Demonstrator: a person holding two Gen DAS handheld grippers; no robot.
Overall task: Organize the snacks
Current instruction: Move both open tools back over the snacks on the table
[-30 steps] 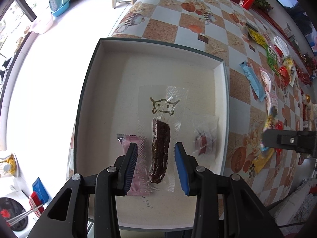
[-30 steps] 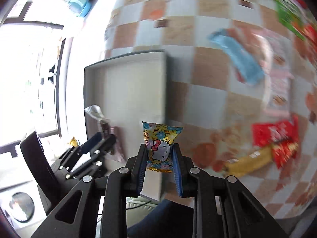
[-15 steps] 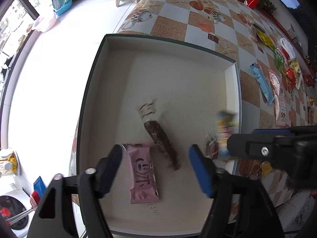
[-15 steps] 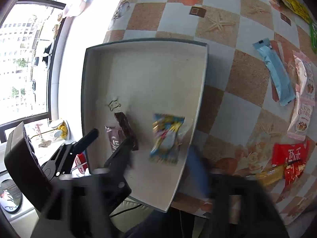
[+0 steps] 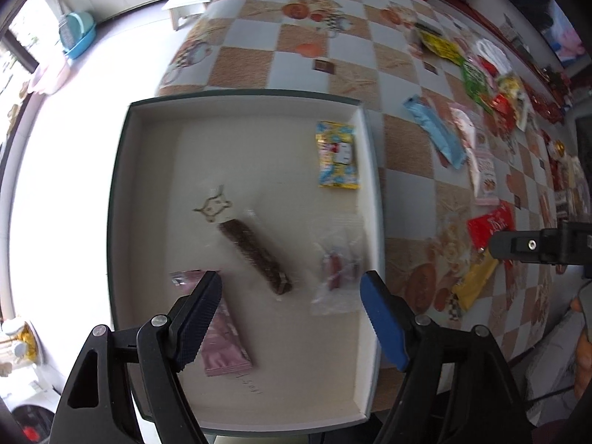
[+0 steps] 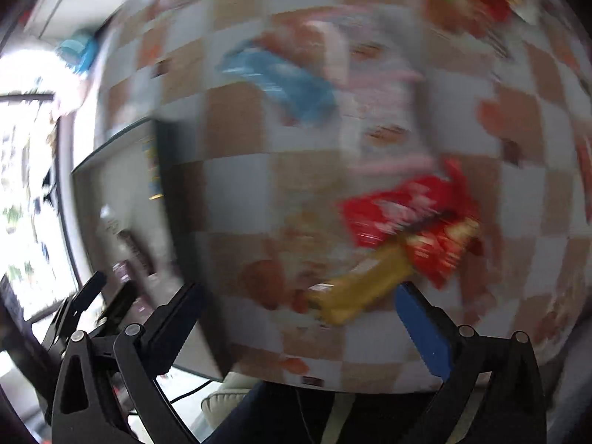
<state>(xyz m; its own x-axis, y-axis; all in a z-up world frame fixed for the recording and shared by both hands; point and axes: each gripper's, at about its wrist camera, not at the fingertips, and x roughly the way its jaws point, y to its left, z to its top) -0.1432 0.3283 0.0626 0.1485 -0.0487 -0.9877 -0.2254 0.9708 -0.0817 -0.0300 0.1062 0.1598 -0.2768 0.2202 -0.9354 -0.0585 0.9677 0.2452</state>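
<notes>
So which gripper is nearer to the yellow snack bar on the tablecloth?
Right. The right gripper hovers open just beside the yellow snack bar; its jaws have just been opening, nothing between them. The left gripper hangs open over the tray.

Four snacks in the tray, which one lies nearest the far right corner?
The yellow cartoon packet, alone against the right wall of the tray; the pink bar, brown stick and clear packet lie nearer the camera.

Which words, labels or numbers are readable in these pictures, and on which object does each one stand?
None can be read for certain.
Handwritten marks on the tray: too small.
Print on the pink packet, yellow cartoon packet and red packet: blurred.
Right wrist view: all blurred.
</notes>
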